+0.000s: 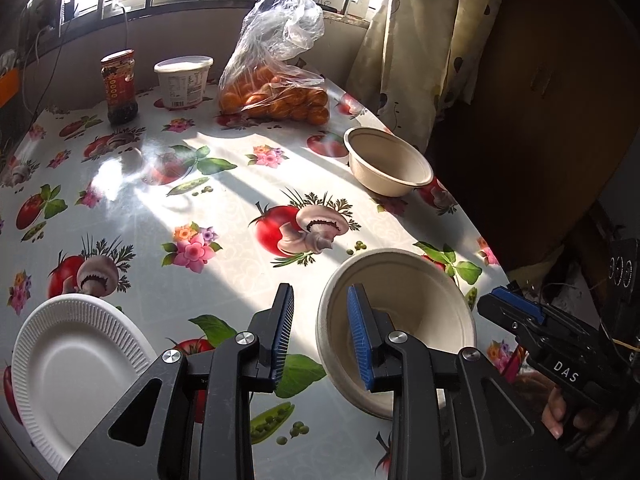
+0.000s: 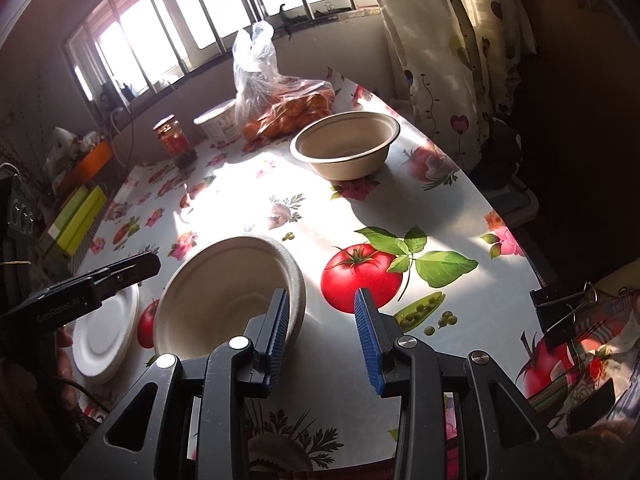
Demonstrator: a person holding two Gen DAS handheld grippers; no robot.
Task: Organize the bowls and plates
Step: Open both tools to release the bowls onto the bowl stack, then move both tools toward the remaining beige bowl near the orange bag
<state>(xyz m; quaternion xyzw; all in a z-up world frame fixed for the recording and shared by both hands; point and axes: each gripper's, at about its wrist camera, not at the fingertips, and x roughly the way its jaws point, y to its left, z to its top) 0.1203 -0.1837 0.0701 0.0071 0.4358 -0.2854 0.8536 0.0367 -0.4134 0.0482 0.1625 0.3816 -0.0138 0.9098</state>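
Beside near bowl (image 1: 400,320), both fingers (image 1: 282,332) (image 2: 280,336) apart, empty, binder clips (image 2: 560,312) right-view only.

Left gripper (image 1: 320,332): fingers parted, nothing between the pads. Right gripper (image 2: 322,334): fingers parted likewise, nothing held.

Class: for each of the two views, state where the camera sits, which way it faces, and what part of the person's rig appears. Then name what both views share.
Left wrist: rides the left gripper, facing the window; its open fingers straddle the near bowl rim; the right gripper shows.
Right wrist: rides the right gripper, same heading; the left gripper shows.
Shared: near bowl, far bowl, paper plate, orange bag.
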